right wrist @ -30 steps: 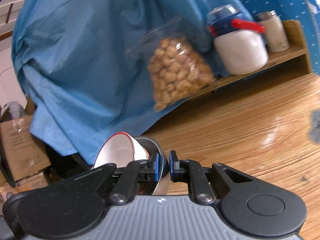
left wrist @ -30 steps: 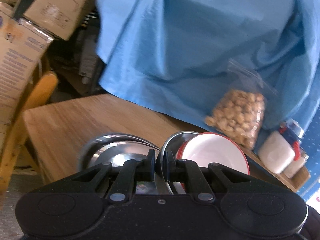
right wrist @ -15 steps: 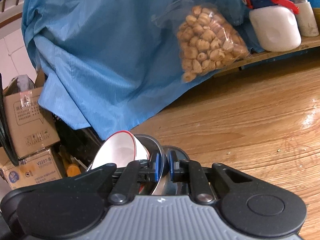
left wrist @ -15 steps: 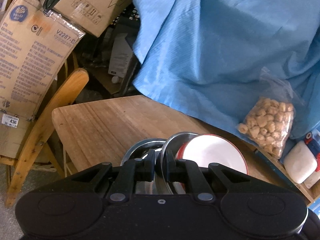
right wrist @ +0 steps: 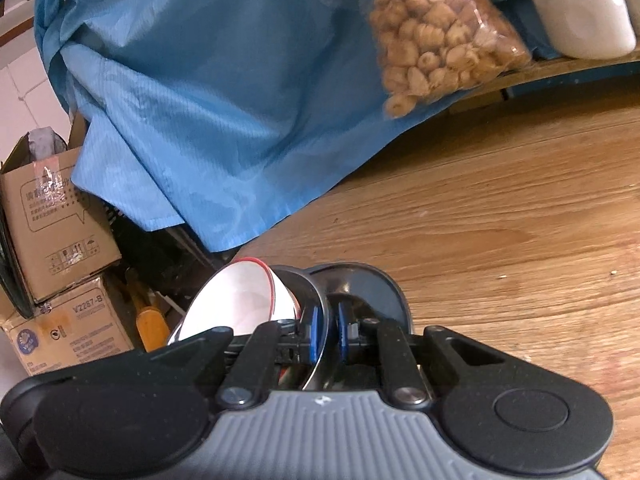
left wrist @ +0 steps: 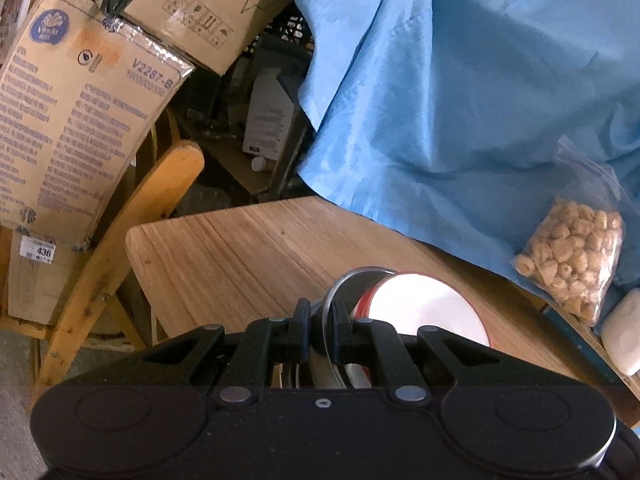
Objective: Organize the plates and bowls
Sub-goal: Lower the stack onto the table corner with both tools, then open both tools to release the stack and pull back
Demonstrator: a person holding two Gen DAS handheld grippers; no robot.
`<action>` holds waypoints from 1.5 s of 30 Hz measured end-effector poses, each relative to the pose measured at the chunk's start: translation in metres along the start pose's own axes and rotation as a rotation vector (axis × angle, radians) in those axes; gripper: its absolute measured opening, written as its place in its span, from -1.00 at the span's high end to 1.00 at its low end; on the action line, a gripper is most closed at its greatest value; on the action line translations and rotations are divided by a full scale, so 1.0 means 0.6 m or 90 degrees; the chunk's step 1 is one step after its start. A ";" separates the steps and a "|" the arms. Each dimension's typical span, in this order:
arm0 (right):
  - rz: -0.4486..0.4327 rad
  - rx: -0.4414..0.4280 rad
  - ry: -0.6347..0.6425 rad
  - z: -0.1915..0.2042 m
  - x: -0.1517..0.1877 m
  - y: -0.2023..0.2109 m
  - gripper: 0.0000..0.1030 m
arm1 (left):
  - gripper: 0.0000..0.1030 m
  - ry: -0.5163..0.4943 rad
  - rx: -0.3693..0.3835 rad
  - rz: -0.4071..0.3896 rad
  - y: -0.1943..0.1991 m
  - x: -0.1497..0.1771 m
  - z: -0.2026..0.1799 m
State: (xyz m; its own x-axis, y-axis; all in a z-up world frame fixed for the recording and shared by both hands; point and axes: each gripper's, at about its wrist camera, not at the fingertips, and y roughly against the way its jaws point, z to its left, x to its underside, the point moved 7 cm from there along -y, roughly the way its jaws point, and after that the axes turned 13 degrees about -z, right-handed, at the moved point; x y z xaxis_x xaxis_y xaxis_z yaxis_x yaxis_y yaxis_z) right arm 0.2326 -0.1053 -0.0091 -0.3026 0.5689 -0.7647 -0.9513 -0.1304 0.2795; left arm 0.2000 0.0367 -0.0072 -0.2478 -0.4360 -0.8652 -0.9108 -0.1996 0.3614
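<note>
A steel bowl with a white, red-rimmed bowl nested in it is gripped by its rim on two opposite sides. My left gripper is shut on the rim in the left wrist view. In the right wrist view my right gripper, with blue pads, is shut on the steel bowl's rim; the white bowl tilts to the left of it. A second steel dish shows just right of those pads, low over the wooden table. The bowls' undersides are hidden.
A blue cloth hangs behind the table. A clear bag of puffed snacks and a white jar sit on a low shelf at the back. Cardboard boxes and a wooden chair back stand past the table's left corner.
Both views have swung left and tilted down: the snack bag slid right, the boxes and the table's corner came into view. The held bowls stay between both pairs of fingers.
</note>
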 end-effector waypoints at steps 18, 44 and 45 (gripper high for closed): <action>-0.005 0.000 0.040 0.004 -0.010 -0.018 0.74 | 0.81 0.016 0.027 0.024 -0.021 0.004 0.002; -0.023 0.006 0.082 -0.002 -0.018 -0.010 0.41 | 0.19 0.027 0.006 0.005 -0.014 -0.002 0.015; -0.023 0.006 0.083 -0.002 -0.019 -0.010 0.41 | 0.11 0.029 0.004 0.002 -0.013 -0.003 0.017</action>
State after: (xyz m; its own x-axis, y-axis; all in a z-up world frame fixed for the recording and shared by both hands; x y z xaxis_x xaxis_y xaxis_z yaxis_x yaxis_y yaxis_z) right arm 0.2414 -0.1120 -0.0029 -0.2734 0.4620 -0.8437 -0.9614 -0.1039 0.2547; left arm 0.2045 0.0479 -0.0119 -0.2355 -0.4761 -0.8473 -0.9120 -0.1930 0.3619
